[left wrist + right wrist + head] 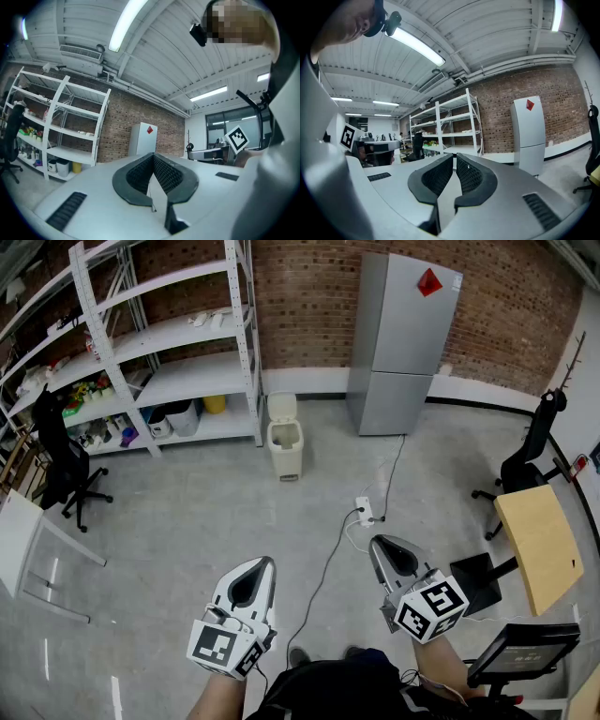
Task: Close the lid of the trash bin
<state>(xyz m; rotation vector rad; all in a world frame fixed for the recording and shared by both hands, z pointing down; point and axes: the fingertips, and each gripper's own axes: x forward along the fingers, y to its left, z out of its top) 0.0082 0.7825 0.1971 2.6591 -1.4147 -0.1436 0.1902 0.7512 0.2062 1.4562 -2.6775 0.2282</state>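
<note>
Two grippers: the left gripper [265, 562] and right gripper [377, 542] hung low over the floor, both clenched on nothing.
Bin: a small beige plastic trash bin [285, 450] stood with its lid [281, 407] raised, well apart from both grippers, just beside the white metal shelving rack [178, 334].
Open room: bare grey concrete floor [187, 521] lay between the grippers and the bin.
Edges: a white power strip [365, 511] and thin black cable [322, 582] lay ahead; a black office chair [66, 470] stood at the left, a light wooden desk [539, 545] at the right.
Labels: the tall grey fridge [403, 343] bore a red diamond sticker [428, 281]; no lettering was readable.
</note>
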